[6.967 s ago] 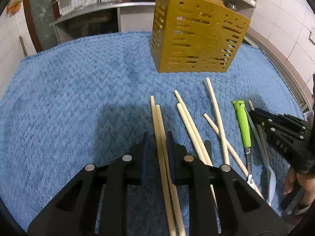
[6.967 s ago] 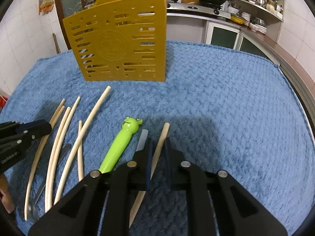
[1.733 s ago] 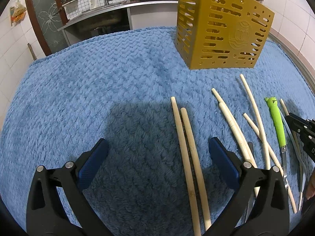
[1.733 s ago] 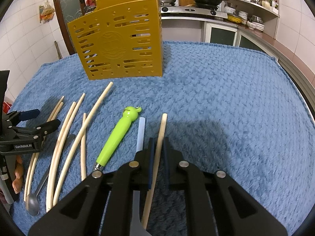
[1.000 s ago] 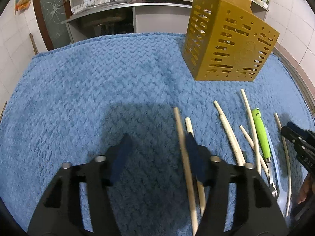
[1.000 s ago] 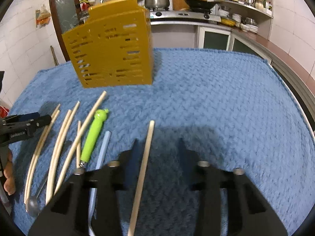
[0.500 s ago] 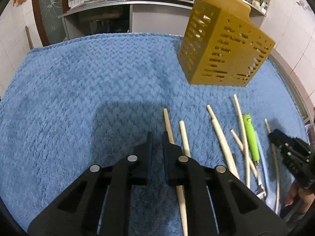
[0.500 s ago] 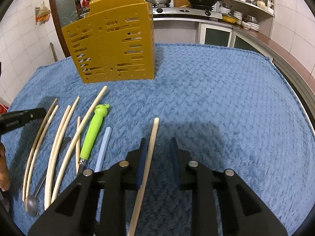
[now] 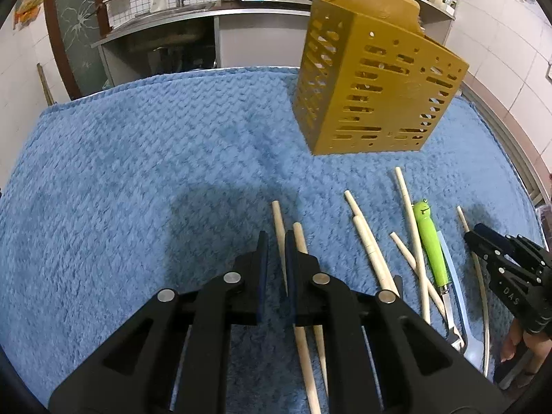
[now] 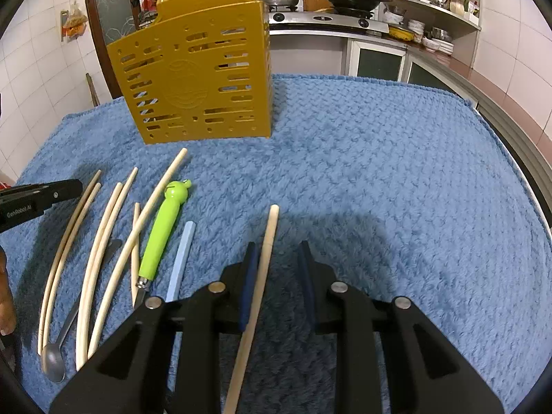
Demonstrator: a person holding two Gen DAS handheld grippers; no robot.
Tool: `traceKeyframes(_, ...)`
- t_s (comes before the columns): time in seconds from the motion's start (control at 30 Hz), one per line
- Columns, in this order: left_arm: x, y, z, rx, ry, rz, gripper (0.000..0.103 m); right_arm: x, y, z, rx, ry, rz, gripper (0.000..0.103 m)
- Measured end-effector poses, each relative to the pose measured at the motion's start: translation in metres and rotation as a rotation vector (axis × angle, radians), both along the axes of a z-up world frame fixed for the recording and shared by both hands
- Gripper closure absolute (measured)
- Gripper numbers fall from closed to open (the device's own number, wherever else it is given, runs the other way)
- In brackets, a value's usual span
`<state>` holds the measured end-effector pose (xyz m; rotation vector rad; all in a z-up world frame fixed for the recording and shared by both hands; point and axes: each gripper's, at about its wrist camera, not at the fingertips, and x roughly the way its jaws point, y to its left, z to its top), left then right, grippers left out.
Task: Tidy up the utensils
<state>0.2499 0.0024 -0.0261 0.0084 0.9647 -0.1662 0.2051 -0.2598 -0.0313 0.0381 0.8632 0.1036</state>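
My left gripper (image 9: 276,238) is shut on a pale wooden chopstick (image 9: 277,217), whose tip sticks out ahead of the fingers. A second chopstick (image 9: 299,238) lies just right of the jaws on the blue towel (image 9: 138,172). My right gripper (image 10: 276,246) is open. A chopstick (image 10: 270,227) rests between its pads against the left one, apart from the right one. The yellow slotted utensil holder (image 9: 372,86) (image 10: 196,79) stands upright at the back. Between the grippers lie several more chopsticks (image 10: 103,241), a green frog-handled utensil (image 10: 164,227), a light-blue handle (image 10: 181,258) and a spoon (image 10: 53,358).
The towel (image 10: 379,172) covers the whole tabletop, bare to the left of my left gripper and to the right of my right one. The right gripper's black tip (image 9: 510,269) shows in the left view, the left one's (image 10: 38,196) in the right view. A kitchen counter runs behind.
The left jaws have gone from wide open to closed around one chopstick. The right jaws have narrowed a little around their chopstick. Neither hand has shifted much.
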Motion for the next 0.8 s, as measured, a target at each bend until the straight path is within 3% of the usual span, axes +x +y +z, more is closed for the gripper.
traceKeyframes(0.1,0.004,-0.002,-0.006,0.016,0.022,0.003,0.099,0.0,0.0,0.0,0.001,0.0,0.001,0.078)
traceKeyframes(0.37,0.008,-0.012,-0.008,0.032,0.046,-0.026,0.099,0.0,0.0,0.0,0.001,0.003,-0.002,0.078)
traceKeyframes(0.47,0.011,-0.018,-0.009,0.073,0.043,-0.019,0.099,0.0,0.0,-0.001,0.0,0.004,-0.002,0.078)
traceKeyframes(0.63,0.007,-0.011,-0.008,0.054,0.05,-0.007,0.099,0.001,0.0,-0.001,0.002,0.005,-0.002,0.078)
traceKeyframes(0.8,0.008,-0.008,-0.011,0.063,0.045,0.002,0.087,0.001,0.0,-0.001,0.005,0.005,-0.002,0.078)
